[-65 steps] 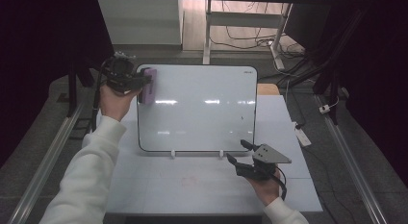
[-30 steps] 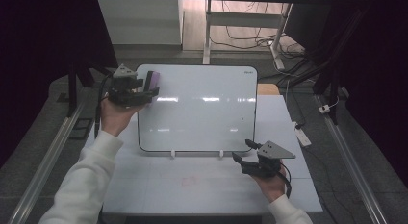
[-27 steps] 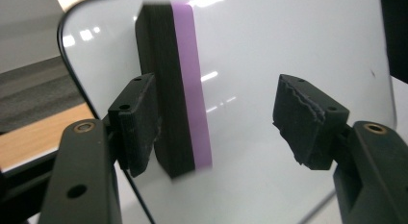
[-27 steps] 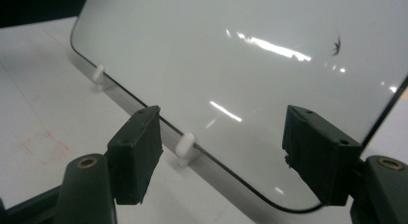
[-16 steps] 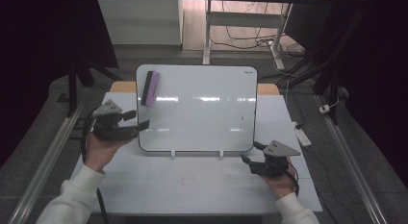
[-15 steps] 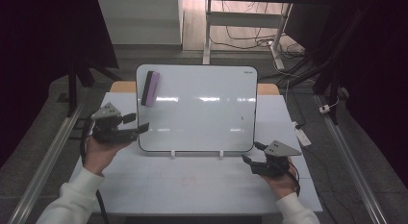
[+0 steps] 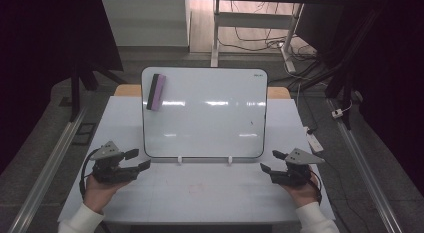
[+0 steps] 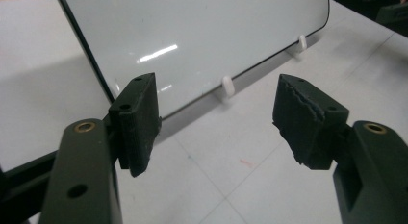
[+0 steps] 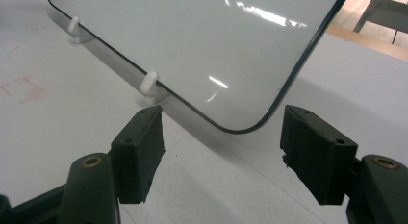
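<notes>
A whiteboard (image 7: pixel 205 113) stands tilted on two white clips (image 7: pixel 180 159) in the middle of the white table. A purple and black eraser (image 7: pixel 155 91) sticks to its upper left corner. My left gripper (image 7: pixel 141 159) rests low at the front left, near the board's bottom left corner, open and holding nothing. In the left gripper view its jaws (image 8: pixel 216 120) frame bare table below the whiteboard (image 8: pixel 192 36). My right gripper (image 7: pixel 269 161) sits at the front right. It is open with nothing between its fingers (image 9: pixel 221 147), and its jaws have just been closing a little.
Faint red marks (image 7: pixel 200 189) show on the table (image 7: pixel 210 203) in front of the board. A white power strip (image 7: pixel 314 141) lies past the table's right edge. Metal rails run along both sides, and a desk frame with cables stands behind.
My left hand has come away from the eraser, which stays on the board, and dropped down to the table's front left. My right hand has drifted a little to the right.
</notes>
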`<state>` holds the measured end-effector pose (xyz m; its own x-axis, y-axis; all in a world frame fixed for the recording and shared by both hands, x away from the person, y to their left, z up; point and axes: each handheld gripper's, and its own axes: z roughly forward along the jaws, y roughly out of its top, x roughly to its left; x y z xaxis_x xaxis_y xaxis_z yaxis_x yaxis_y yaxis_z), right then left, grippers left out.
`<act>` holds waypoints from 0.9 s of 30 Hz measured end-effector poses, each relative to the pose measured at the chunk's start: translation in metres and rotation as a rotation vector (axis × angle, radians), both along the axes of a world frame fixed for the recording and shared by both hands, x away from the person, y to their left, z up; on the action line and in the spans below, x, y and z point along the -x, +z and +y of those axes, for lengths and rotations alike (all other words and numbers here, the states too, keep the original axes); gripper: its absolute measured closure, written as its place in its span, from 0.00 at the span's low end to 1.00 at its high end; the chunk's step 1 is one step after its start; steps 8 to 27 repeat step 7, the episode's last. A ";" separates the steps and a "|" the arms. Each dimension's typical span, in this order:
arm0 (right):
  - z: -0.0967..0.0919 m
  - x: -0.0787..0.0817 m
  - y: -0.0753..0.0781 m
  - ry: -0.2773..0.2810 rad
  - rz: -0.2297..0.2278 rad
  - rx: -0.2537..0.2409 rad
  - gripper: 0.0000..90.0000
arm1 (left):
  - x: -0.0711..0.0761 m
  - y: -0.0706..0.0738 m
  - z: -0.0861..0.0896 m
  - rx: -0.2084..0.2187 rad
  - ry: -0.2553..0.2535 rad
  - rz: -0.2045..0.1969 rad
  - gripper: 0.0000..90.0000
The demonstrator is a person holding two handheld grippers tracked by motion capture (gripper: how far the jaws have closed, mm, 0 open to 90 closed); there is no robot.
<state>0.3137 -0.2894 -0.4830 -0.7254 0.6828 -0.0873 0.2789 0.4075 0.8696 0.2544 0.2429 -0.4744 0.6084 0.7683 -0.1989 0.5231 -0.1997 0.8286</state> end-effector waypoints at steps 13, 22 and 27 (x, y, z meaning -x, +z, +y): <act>0.001 0.001 0.002 0.009 -0.017 0.022 0.35 | -0.001 -0.004 0.001 0.006 0.004 0.003 0.37; 0.001 0.001 0.002 0.009 -0.017 0.022 0.35 | -0.001 -0.004 0.001 0.006 0.004 0.003 0.37; 0.001 0.001 0.002 0.009 -0.017 0.022 0.35 | -0.001 -0.004 0.001 0.006 0.004 0.003 0.37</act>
